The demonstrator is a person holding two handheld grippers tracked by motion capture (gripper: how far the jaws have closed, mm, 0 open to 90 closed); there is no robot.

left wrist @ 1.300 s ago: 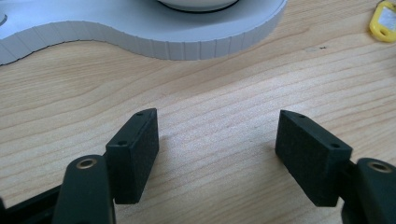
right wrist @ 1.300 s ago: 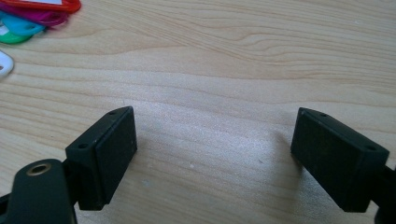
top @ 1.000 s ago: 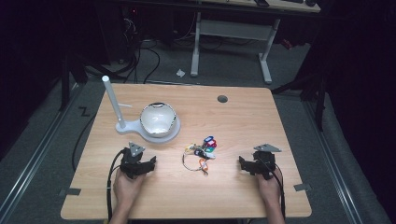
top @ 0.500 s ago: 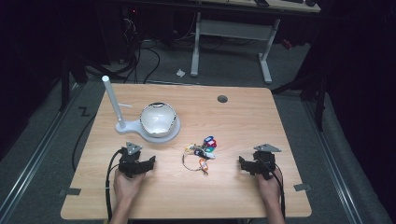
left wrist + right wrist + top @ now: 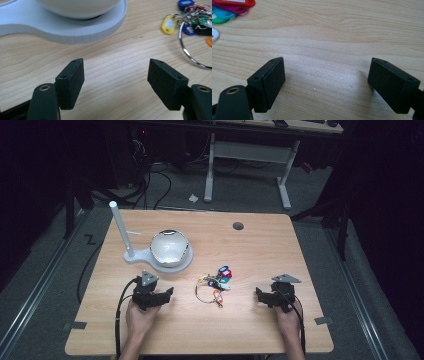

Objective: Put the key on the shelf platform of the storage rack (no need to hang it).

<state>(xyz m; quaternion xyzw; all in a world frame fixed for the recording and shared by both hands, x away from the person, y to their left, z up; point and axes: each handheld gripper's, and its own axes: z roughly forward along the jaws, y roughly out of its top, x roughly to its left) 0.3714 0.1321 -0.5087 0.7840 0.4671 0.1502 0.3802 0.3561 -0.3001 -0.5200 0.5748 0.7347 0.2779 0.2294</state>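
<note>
A bunch of keys (image 5: pixel 215 285) with coloured tags and a large metal ring lies at the table's middle front. My left gripper (image 5: pixel 167 293) rests on the wood to its left, open, with its jaws pointing right toward the keys. My right gripper (image 5: pixel 259 295) rests to the right of the bunch, open, facing left. In the left gripper view, bare wood lies between the jaws of the left gripper (image 5: pixel 116 75), and the key ring (image 5: pixel 186 51) and a yellow tag (image 5: pixel 170 23) sit at the upper right. The right gripper (image 5: pixel 327 77) is also over bare wood, with a teal tag (image 5: pixel 222 13) at the top left.
A white stand (image 5: pixel 137 257) carrying a round white bowl (image 5: pixel 170 247) and an upright white post (image 5: pixel 121 230) stands behind the left gripper; its base (image 5: pixel 75 32) is close ahead in the left gripper view. A cable hole (image 5: pixel 238 226) sits near the table's far edge.
</note>
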